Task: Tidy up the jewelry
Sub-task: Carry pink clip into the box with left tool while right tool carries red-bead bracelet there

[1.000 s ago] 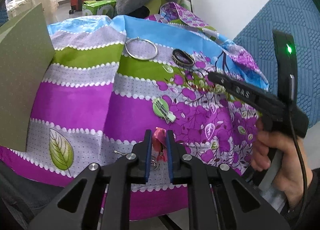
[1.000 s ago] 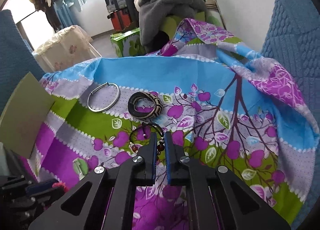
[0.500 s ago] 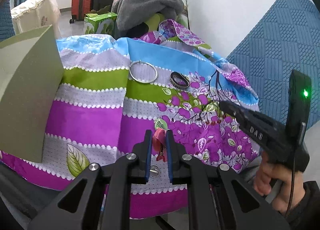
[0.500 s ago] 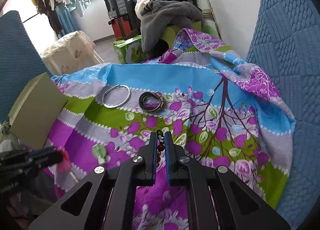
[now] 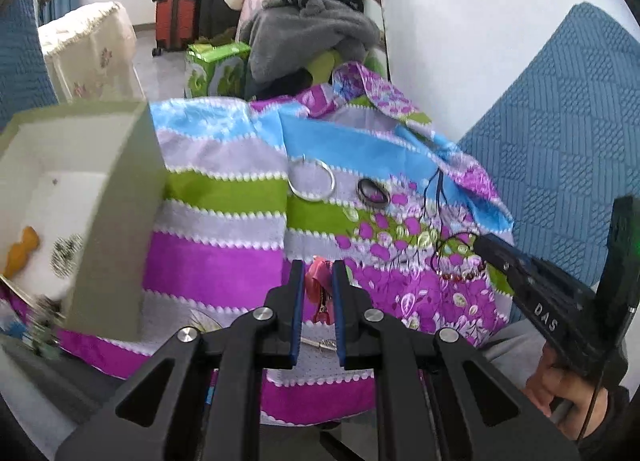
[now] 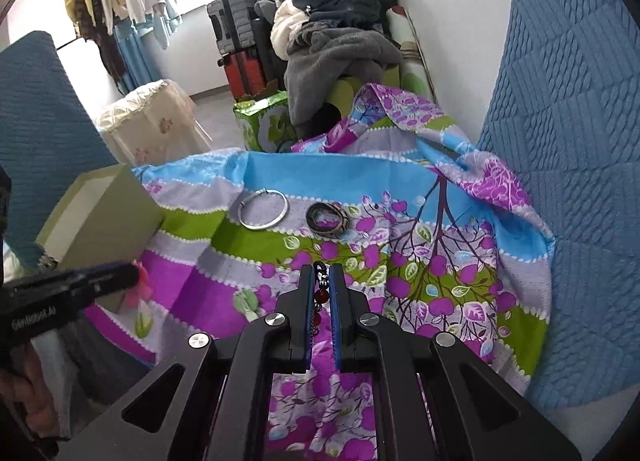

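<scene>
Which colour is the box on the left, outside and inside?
The box is pale olive green outside and white inside; the left wrist view shows this best.

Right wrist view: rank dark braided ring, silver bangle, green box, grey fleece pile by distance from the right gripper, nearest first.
From the right gripper, shut on a beaded bracelet:
1. Dark braided ring, just ahead on the cloth.
2. Silver bangle, ahead, slightly left.
3. Green box, far left at the cloth's edge.
4. Grey fleece pile, beyond the table at the back.
</scene>
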{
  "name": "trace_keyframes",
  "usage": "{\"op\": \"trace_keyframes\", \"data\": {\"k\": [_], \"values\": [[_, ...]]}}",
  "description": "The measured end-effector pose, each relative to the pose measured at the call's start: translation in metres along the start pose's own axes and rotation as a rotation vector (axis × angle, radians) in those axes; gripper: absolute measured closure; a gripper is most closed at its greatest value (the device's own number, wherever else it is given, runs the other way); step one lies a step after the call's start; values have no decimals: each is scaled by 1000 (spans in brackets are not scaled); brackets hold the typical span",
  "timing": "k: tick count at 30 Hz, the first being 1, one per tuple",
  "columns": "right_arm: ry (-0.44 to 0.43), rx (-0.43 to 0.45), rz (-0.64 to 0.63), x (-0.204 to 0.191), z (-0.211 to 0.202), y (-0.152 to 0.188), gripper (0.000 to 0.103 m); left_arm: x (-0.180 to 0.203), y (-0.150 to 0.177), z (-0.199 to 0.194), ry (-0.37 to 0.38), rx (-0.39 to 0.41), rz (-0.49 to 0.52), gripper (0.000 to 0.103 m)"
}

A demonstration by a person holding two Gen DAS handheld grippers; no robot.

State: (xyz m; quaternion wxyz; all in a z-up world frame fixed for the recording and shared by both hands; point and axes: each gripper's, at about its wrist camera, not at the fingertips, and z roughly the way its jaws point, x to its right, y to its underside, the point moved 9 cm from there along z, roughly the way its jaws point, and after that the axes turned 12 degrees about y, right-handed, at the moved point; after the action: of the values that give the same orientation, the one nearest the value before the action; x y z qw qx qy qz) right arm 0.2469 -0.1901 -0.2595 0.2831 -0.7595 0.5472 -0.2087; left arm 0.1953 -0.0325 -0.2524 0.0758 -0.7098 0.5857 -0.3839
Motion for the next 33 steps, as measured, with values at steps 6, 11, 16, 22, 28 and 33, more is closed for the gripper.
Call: {"op": "trace_keyframes", "data": {"k": [6,11,16,22,28,33], "values": [[-26,75,11,-19,-38,-36,98,8,-24,-34,-3,36,31,90],[-61,135,2,-42,-70,-69,98,12,-44,-65,-15,70,59,90],[-99,182,-6,-65,-95,-95,98,8,-66,-95,-31,120,72,90],[-133,219,-29,-96,-111,-120,98,-12,-88,-123,-64,173,56,90],[-191,224,-34,-134,-113,-136,98,-40,-100,-152,-102,207,42,90],[-240,234,-62,-176,-115,-144,98,-64,-107,-171,-139,232,30,90]]}}
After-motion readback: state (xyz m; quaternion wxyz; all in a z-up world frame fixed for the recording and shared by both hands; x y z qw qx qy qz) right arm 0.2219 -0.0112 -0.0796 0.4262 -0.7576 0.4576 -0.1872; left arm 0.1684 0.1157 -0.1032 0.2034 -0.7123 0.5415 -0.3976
